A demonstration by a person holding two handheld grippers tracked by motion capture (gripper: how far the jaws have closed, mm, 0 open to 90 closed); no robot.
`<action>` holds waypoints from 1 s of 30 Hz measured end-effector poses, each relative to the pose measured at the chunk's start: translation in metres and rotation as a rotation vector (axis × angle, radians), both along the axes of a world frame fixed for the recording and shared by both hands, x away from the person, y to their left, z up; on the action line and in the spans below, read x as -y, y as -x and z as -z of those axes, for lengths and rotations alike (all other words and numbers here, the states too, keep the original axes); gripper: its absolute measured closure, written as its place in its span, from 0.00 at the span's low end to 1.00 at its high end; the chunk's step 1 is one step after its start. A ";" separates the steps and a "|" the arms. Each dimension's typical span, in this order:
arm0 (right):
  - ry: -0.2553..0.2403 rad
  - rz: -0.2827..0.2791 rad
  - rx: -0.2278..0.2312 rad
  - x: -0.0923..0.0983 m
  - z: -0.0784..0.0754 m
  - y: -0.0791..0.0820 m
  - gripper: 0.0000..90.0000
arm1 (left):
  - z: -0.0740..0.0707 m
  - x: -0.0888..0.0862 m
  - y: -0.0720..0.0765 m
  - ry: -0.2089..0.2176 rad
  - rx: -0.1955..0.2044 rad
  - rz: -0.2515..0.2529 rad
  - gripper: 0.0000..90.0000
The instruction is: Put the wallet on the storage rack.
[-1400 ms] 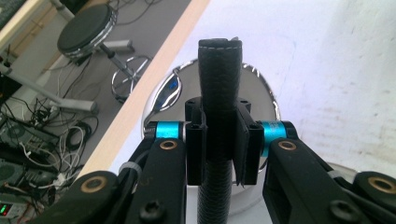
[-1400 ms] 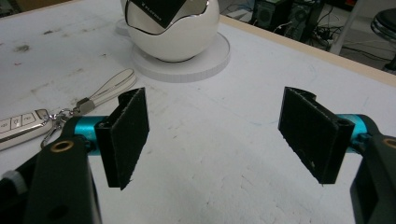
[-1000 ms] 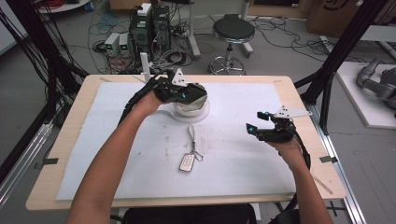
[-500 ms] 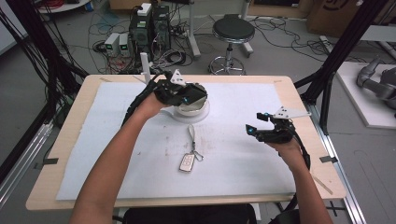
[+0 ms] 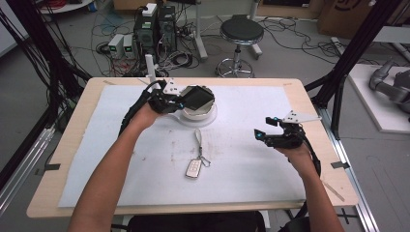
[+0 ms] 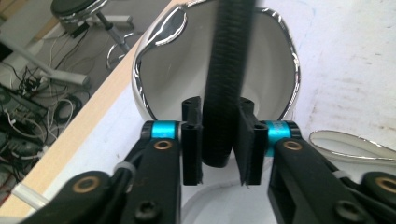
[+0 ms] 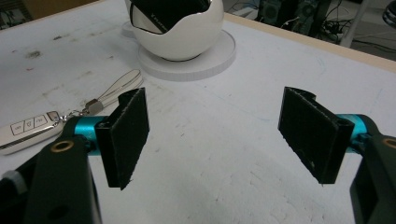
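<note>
I'm looking down at a white mat (image 5: pixel 145 159) covering the tabletop, cables and a stool (image 5: pixel 241 33) behind. Near the far edge, my left gripper (image 6: pixel 219 140), just closing, is clenching a black wallet (image 6: pixel 226 79) standing in the white bowl (image 6: pixel 275 56). My right gripper (image 7: pixel 215 135) is hovering released toward the right edge; a key fob (image 5: pixel 193 168) is lying mid-table.

A wooden table (image 5: pixel 72 145) carries a white mat (image 5: pixel 241 159), saucer (image 5: pixel 210 117) and key fob (image 5: pixel 193 168).
</note>
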State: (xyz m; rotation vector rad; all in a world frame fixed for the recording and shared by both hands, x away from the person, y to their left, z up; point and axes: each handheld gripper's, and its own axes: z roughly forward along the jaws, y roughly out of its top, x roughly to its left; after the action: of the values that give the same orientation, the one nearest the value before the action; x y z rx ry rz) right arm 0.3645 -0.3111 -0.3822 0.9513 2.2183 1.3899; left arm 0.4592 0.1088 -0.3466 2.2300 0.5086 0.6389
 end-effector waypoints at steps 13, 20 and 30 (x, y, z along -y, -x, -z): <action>-0.003 -0.001 -0.021 -0.001 0.003 -0.001 0.28 | -0.022 0.001 -0.004 -0.024 0.081 0.080 0.86; -0.006 0.001 -0.024 0.000 0.004 -0.001 0.28 | -0.019 0.007 -0.010 -0.055 0.053 0.109 0.86; -0.001 -0.002 -0.028 0.002 0.005 -0.001 0.28 | -0.003 0.014 -0.017 0.067 -0.047 -0.036 0.62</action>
State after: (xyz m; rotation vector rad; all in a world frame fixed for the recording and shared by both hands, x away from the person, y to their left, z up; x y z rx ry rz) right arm 0.3653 -0.3130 -0.3873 0.9752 2.2393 1.3873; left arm 0.4761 0.0949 -0.3434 2.1820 0.5861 0.5805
